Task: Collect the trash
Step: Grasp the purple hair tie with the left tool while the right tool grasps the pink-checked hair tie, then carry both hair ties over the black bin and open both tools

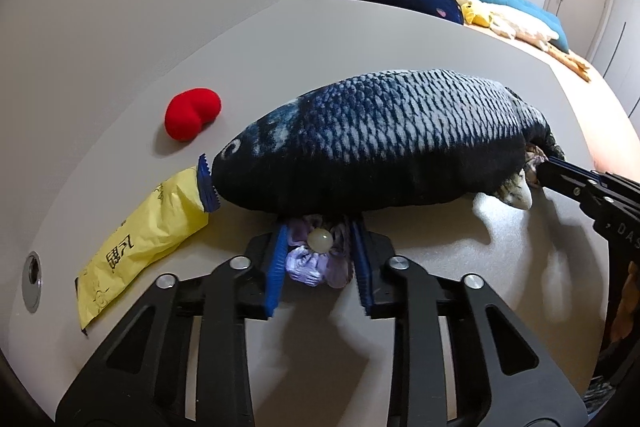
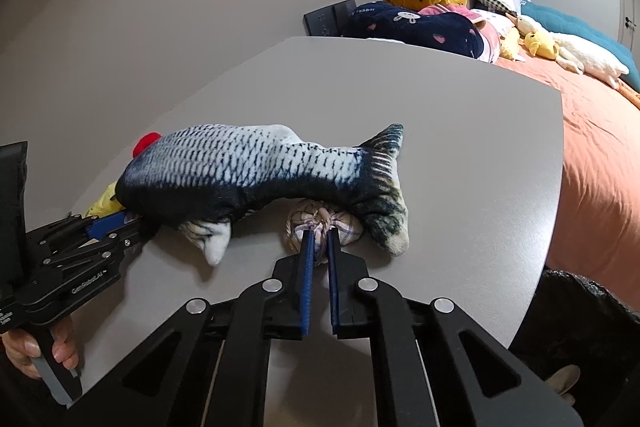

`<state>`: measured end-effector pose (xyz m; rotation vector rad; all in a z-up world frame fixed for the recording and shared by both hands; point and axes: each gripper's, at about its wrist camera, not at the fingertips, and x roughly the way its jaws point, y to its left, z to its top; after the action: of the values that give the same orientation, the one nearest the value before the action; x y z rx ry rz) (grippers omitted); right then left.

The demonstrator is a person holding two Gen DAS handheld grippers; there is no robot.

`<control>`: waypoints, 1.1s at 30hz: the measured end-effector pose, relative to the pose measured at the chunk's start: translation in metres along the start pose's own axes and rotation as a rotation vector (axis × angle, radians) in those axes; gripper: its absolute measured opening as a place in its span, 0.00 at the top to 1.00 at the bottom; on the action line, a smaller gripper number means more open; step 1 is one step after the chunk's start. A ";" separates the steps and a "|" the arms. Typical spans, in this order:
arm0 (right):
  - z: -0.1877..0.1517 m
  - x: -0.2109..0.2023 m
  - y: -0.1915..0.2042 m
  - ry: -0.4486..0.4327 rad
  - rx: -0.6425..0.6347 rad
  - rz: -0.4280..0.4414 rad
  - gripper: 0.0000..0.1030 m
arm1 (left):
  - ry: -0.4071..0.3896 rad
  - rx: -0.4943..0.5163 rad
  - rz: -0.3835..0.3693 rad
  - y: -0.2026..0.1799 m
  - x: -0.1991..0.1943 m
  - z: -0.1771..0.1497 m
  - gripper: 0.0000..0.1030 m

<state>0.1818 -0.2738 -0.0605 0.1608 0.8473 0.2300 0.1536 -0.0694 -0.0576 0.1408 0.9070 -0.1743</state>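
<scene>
The left gripper point(image 1: 320, 247) has its fingers point(image 1: 276, 267) clamped on a small purple flower point(image 1: 310, 261) with a pale bead at its centre; the flower sits between the pads, pressed from both sides, hard against the belly of the plush fish point(image 1: 380, 143). The right gripper point(image 2: 319, 247) is pinched nearly closed on the knot of a small cloth bundle point(image 2: 320, 225), which lies just ahead of its tips and under the fish's point(image 2: 256, 171) tail end.

Both grips look shallow, caught near the tips, so I would judge it best to lift slowly and straight up off the bench point(image 1: 400, 315), drawing each piece back toward the hand and out from under the fish without dragging the toy along. The knot is a thin purchase; any sideways tug could slip it free.

Just left of the left fingers lies a yellow wrapper point(image 1: 140, 247), its blue end touching the fish's mouth. It seems the likeliest trash remaining. Beyond it sits a red plush point(image 1: 193, 113), well apart from both grippers. A bed point(image 2: 600, 155) with pillows lies past the bench's far edge.
</scene>
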 end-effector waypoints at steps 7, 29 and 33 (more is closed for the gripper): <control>-0.003 -0.023 0.005 -0.022 -0.007 0.028 0.93 | 0.011 -0.025 -0.009 -0.002 -0.012 -0.008 0.76; -0.030 -0.111 0.000 -0.110 0.022 0.027 0.93 | -0.072 -0.026 -0.065 -0.047 -0.082 -0.040 0.76; -0.036 -0.124 -0.003 -0.124 0.023 0.020 0.93 | -0.079 -0.019 -0.076 -0.055 -0.091 -0.043 0.76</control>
<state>0.0750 -0.3075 0.0049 0.2032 0.7261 0.2262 0.0539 -0.1068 -0.0142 0.0808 0.8351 -0.2405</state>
